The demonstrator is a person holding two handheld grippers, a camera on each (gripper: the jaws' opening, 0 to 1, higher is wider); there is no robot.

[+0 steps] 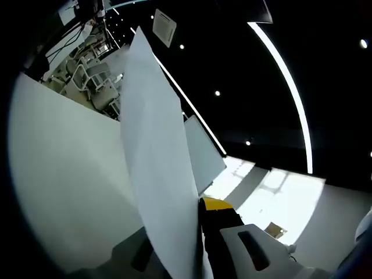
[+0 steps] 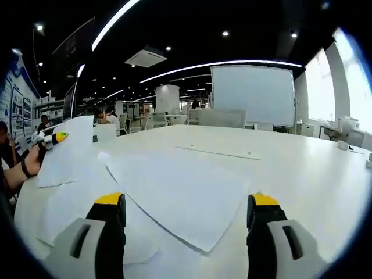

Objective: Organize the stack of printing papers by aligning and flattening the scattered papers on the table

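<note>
A white sheet of paper (image 1: 154,151) stands edge-on in the left gripper view, rising from between the jaws of my left gripper (image 1: 199,210), which is shut on it; the yellow-tipped right finger (image 1: 216,204) shows, the other is hidden behind the sheet. In the right gripper view, several loose sheets (image 2: 174,192) lie overlapping and askew on the white table (image 2: 290,157). My right gripper (image 2: 187,201) hovers low over them, open, with nothing between its fingers. At the far left, the left gripper (image 2: 55,138) holds its lifted sheet (image 2: 70,154) above the table.
A large whiteboard (image 2: 253,93) stands beyond the table's far edge. A person's hand (image 2: 26,165) with a wristband holds the left gripper. Office chairs (image 1: 96,78) and desks lie in the background. Small objects (image 2: 343,139) sit at the table's right edge.
</note>
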